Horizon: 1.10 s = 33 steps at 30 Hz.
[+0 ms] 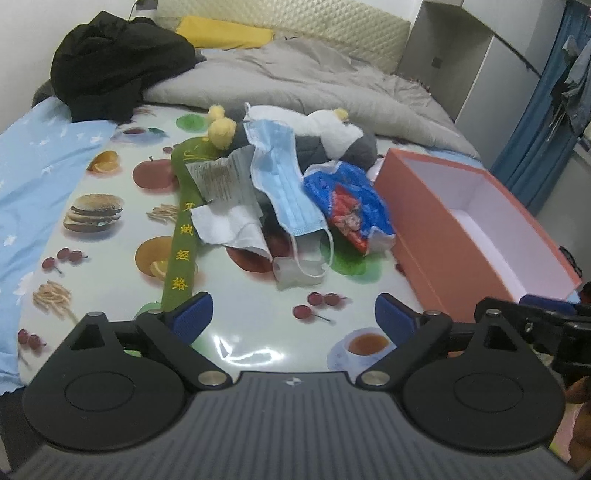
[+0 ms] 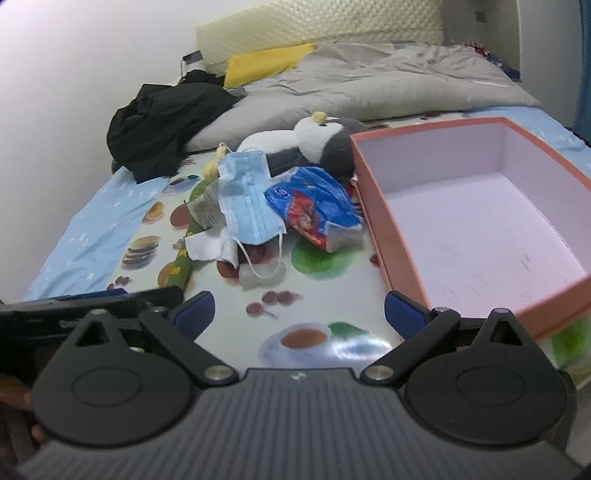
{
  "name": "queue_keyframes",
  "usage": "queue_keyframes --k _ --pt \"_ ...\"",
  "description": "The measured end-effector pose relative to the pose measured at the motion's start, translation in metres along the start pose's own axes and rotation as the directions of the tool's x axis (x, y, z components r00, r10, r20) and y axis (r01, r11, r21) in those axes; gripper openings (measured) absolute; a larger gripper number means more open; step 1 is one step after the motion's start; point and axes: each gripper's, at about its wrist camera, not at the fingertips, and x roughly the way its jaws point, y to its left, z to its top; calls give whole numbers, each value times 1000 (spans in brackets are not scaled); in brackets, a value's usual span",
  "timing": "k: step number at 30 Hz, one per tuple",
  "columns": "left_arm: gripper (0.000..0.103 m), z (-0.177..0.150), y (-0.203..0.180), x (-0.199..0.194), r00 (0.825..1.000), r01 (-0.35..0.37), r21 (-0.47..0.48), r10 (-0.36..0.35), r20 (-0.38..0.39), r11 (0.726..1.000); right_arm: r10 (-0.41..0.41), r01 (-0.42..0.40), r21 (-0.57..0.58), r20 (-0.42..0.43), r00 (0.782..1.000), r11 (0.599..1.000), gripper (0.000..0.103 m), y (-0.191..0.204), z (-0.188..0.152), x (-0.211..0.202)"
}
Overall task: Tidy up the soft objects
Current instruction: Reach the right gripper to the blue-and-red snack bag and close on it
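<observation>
Blue mask [image 1: 282,173] beside orange box [image 1: 436,221]; jaws wide.

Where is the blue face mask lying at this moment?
In both wrist views the blue face mask lies in the middle of the pile, draped over the crumpled paper, left of the blue snack packet and the orange box.

Black garment [image 1: 110,66] heaped on grey duvet [image 1: 295,81]; yellow pillow [image 1: 225,33] behind.

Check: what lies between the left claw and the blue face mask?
Only printed tablecloth separates the open left claw from the blue face mask, bar a crumpled clear wrapper under its loop; left wrist view.
</observation>
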Motion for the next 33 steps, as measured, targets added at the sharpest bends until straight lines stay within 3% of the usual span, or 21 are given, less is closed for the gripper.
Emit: queue_keyframes --k 6,8,12,17,24,33 --pt "80 4 15 42 999 7 -27 -8 -36 1000 -10 9 -62 -8 1000 998 79 10 10 36" --pt "70 5 21 54 999 10 -49 -12 -49 999 -14 14 -76 -7 1000 997 79 11 14 49" --pt "65 7 30 79 996 24 -80 -30 -78 997 -7 7 -106 -1 1000 994 80 14 25 73" --pt "50 8 37 107 991 64 -100 -75 -107 993 -46 43 -134 -15 999 990 80 17 40 107" --pt "39 11 40 135 983 123 -100 -135 -122 987 -43 41 -175 -7 999 984 79 18 63 143" --pt "29 12 46 157 974 184 -114 -197 -116 976 -138 117 -282 -53 989 952 79 19 79 202"
